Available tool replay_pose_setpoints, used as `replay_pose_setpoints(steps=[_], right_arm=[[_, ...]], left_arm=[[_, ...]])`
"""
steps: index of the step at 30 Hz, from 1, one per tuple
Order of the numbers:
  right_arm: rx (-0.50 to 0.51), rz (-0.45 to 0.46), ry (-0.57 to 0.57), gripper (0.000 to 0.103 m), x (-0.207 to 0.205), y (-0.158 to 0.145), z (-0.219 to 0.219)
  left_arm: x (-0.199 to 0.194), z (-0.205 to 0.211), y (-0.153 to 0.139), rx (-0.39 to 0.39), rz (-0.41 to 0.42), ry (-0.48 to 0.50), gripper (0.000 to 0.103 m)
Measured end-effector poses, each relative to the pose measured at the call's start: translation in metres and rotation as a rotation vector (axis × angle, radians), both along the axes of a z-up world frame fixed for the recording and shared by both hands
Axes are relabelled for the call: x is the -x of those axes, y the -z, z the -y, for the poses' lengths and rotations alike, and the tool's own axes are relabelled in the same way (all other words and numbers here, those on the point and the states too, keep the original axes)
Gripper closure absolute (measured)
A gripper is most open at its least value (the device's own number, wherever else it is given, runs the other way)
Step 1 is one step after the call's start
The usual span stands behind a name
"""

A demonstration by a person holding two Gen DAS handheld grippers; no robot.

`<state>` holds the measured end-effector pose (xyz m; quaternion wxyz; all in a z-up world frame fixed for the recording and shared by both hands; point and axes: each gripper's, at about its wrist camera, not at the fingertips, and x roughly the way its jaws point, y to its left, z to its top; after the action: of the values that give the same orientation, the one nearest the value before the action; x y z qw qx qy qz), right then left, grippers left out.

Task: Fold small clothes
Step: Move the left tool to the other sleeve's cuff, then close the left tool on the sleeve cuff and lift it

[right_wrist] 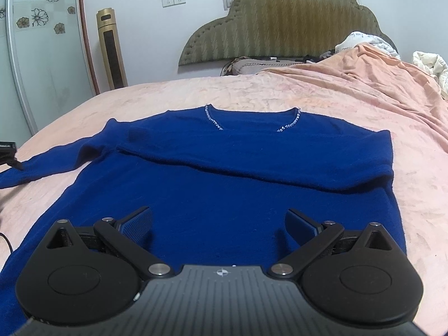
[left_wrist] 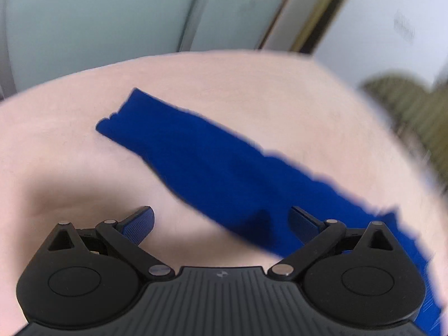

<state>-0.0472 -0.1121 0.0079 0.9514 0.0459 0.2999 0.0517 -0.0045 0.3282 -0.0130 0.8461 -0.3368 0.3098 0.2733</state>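
A dark blue sweater [right_wrist: 224, 173] with a beaded neckline [right_wrist: 212, 120] lies flat on the pink bed sheet [right_wrist: 252, 92]. One sleeve is folded across its chest; the other sleeve [right_wrist: 42, 168] stretches out to the left. In the left wrist view that outstretched sleeve [left_wrist: 201, 156] runs diagonally, its cuff [left_wrist: 120, 117] far from me. My left gripper [left_wrist: 221, 224] hovers open over the sleeve's near part, holding nothing. My right gripper [right_wrist: 218, 224] is open above the sweater's lower body, holding nothing. The left view is blurred.
A padded olive headboard [right_wrist: 280, 28] stands behind the bed, with a peach blanket [right_wrist: 364, 67] and crumpled white bedding [right_wrist: 428, 64] at the right. A gold tower fan [right_wrist: 110, 47] and a glass door [right_wrist: 36, 56] stand at the left. The bed's left edge [right_wrist: 56, 114] lies near the sleeve.
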Motion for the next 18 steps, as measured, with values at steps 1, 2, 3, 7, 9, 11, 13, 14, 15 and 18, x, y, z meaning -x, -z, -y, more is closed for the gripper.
replay_pose_setpoints(steps=[1,2,3,7,9,11,13,14,15,18], right_arm=[[0.001,0.0,0.0,0.001,0.0,0.0,0.0],[0.004,0.0,0.001,0.001,0.0,0.0,-0.001],[0.006,0.0,0.003,0.0,0.0,0.0,-0.002],[0.002,-0.006,0.009,0.0,-0.001,0.0,-0.001],[-0.003,-0.008,0.012,0.0,-0.002,0.0,-0.002],[-0.007,-0.01,0.016,0.0,-0.002,0.0,-0.002],[-0.007,-0.01,0.02,0.0,-0.002,0.0,-0.001],[-0.008,-0.01,0.021,0.0,-0.002,0.001,-0.001],[-0.009,-0.011,0.022,0.0,-0.002,0.001,-0.001],[-0.012,-0.014,0.025,0.0,-0.003,0.001,0.0]], left_arm=[[0.004,-0.008,0.001,0.031,0.042,-0.013,0.001],[0.008,-0.016,0.002,0.074,0.081,-0.032,0.001],[0.011,-0.026,0.005,0.124,0.122,-0.06,0.001],[0.02,-0.059,0.014,0.273,0.247,-0.18,0.002],[0.022,-0.071,0.015,0.318,0.264,-0.242,0.029],[0.022,-0.082,0.018,0.35,0.263,-0.27,0.066],[0.018,-0.091,0.027,0.403,0.252,-0.253,0.091],[0.017,-0.094,0.03,0.42,0.251,-0.251,0.094],[0.017,-0.095,0.031,0.42,0.248,-0.254,0.096],[0.014,-0.086,0.016,0.307,0.219,-0.246,0.097]])
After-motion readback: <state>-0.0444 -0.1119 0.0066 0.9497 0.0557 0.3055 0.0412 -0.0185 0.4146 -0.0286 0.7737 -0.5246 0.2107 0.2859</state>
